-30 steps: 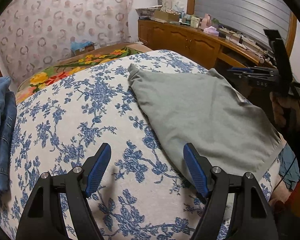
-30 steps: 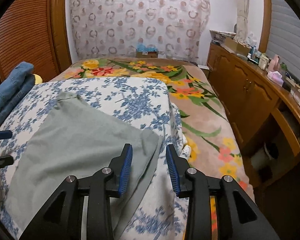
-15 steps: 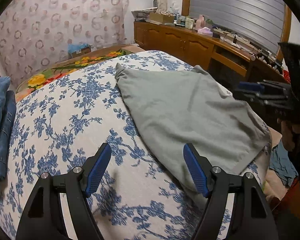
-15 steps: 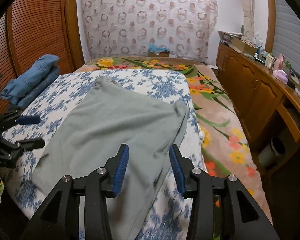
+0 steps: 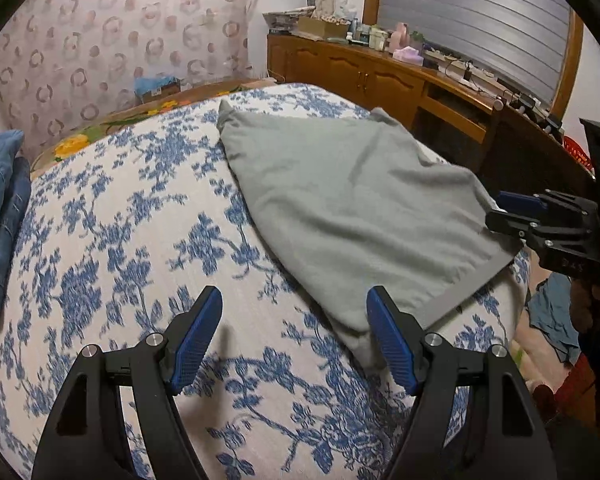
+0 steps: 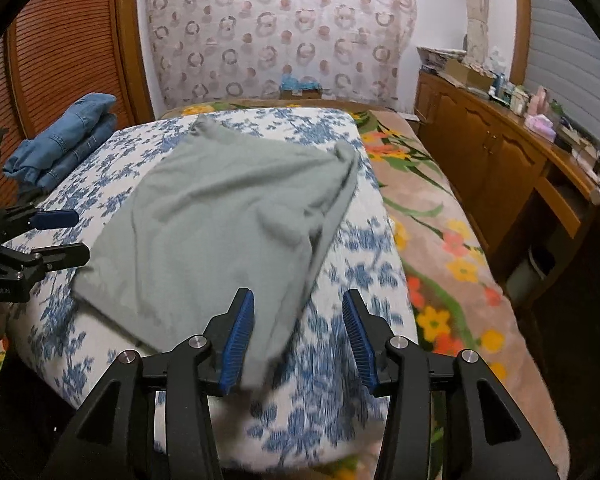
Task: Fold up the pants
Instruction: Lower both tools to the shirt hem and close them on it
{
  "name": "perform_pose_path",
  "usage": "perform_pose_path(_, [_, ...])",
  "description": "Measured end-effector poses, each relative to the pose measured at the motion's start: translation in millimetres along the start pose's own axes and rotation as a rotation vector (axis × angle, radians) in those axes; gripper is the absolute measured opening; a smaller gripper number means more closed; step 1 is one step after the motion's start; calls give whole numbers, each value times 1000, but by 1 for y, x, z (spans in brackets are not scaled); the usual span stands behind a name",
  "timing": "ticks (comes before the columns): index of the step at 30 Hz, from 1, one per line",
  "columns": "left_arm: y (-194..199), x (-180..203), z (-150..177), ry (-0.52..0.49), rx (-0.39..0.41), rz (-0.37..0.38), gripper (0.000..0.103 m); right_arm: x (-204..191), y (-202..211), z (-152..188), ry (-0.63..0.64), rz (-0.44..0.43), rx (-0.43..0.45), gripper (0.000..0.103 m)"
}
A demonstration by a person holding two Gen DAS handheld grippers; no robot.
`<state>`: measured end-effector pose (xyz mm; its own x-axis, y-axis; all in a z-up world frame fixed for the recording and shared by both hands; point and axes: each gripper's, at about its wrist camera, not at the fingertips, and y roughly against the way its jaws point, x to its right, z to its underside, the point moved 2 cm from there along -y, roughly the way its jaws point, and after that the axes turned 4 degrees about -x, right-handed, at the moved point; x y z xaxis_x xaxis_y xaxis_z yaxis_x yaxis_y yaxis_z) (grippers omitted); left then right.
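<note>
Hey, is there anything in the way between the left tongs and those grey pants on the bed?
Nothing visible. The left tongs stand open over the blue-flowered cover, with the near corner of the grey pants right beside one pad. The folded jeans lie well off to the side.

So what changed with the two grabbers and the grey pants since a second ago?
Both grippers pulled back toward the near edge. The right gripper spread its fingers wider, with a corner of the grey pants between them. The left gripper stayed wide open, holding nothing. The folded jeans stayed put.
</note>
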<state>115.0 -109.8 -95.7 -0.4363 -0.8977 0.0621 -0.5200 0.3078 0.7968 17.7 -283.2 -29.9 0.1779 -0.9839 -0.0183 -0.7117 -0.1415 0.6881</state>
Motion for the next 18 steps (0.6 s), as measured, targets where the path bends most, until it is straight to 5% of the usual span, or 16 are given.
perform_pose_path(13, [-6,5,7,-7,-25,19,76,0,3,18,-18,-74,-17,48])
perform_pose_path(18, [2,3,6,23,1,59,59,-9,0,20,-1,-111,-27,35])
